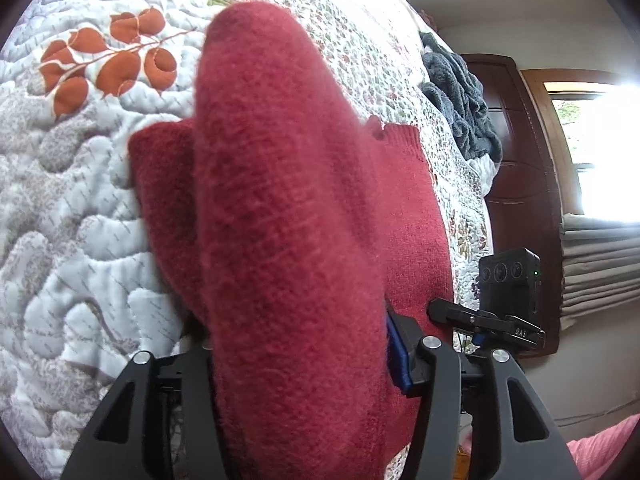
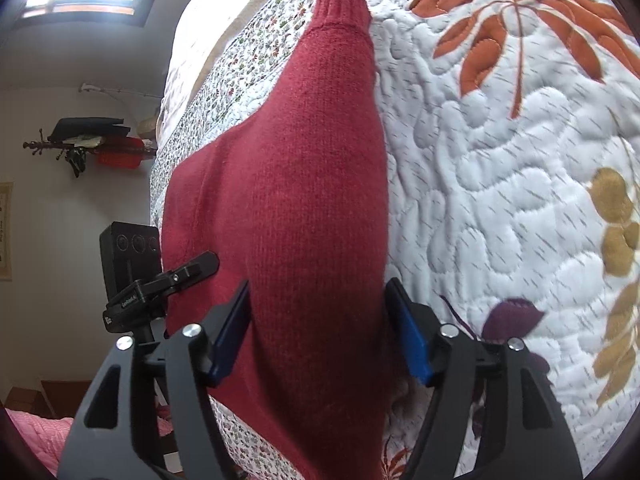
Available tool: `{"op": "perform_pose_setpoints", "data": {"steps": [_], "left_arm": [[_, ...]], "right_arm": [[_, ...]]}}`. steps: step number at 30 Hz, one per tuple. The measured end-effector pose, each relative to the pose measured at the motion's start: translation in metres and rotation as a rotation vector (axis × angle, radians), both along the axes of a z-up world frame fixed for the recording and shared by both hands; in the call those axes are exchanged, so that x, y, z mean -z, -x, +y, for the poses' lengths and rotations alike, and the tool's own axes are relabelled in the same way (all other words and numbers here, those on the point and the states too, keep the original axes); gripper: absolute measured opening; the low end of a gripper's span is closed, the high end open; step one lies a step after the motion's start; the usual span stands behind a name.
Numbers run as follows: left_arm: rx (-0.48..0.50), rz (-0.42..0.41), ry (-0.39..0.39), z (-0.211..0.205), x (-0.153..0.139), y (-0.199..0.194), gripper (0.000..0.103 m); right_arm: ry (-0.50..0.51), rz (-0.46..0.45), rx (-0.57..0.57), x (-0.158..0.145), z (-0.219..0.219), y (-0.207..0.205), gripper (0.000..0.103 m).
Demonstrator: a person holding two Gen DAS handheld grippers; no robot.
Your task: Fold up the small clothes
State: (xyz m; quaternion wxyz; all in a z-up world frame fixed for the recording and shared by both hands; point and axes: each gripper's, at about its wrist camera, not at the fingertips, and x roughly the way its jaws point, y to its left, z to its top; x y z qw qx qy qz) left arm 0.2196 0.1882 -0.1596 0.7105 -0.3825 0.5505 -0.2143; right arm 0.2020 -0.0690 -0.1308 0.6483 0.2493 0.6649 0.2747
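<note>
Bedroom; work surface is a quilted bedspread (image 2: 500,208) with leaf appliqué, a window off to one side.

Red knit sweater (image 2: 304,208) lies on the quilt, with one bulging fold running forward between each tool's fingers. From my right gripper (image 2: 320,332) the fabric stretches ahead to a ribbed cuff (image 2: 340,4) at the far end; both blue pads flank the fold and press its sides, so I read it as clamped on the knit. My left gripper (image 1: 296,360) also has sweater filling the gap. Only one pad shows and the cloth hides the other, but I judge it gripping too.

Beyond: a grey blanket (image 1: 460,108) heaped ahead and right of the left tool.

Risk: thick knit held in a bunch. Uneven lifting could let a layer slip from one pad, skewing the fold. Fuzzy fabric may also drag on the quilt.
</note>
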Motion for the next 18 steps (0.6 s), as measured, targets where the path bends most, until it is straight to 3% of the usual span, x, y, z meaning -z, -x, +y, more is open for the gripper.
{"op": "perform_pose_setpoints", "data": {"steps": [3,12,14,16,18], "left_arm": [[-0.001,0.003,-0.039,0.004,-0.006,0.009,0.059],[0.012,-0.056,-0.294,0.002,-0.04,0.065,0.066],[0.021,-0.047,-0.32,0.001,-0.039,0.076,0.066],[0.025,-0.027,-0.329,-0.001,-0.036,0.089,0.066],[0.023,-0.007,-0.339,-0.003,-0.032,0.098,0.066]], "right_arm": [[0.008,-0.001,-0.015,-0.004,-0.002,0.004,0.07],[-0.013,0.053,-0.016,-0.002,-0.015,0.04,0.068],[0.0,0.063,-0.036,-0.002,-0.017,0.048,0.061],[0.016,0.063,-0.067,-0.003,-0.015,0.056,0.047],[0.029,0.06,-0.085,-0.006,-0.016,0.063,0.044]]}}
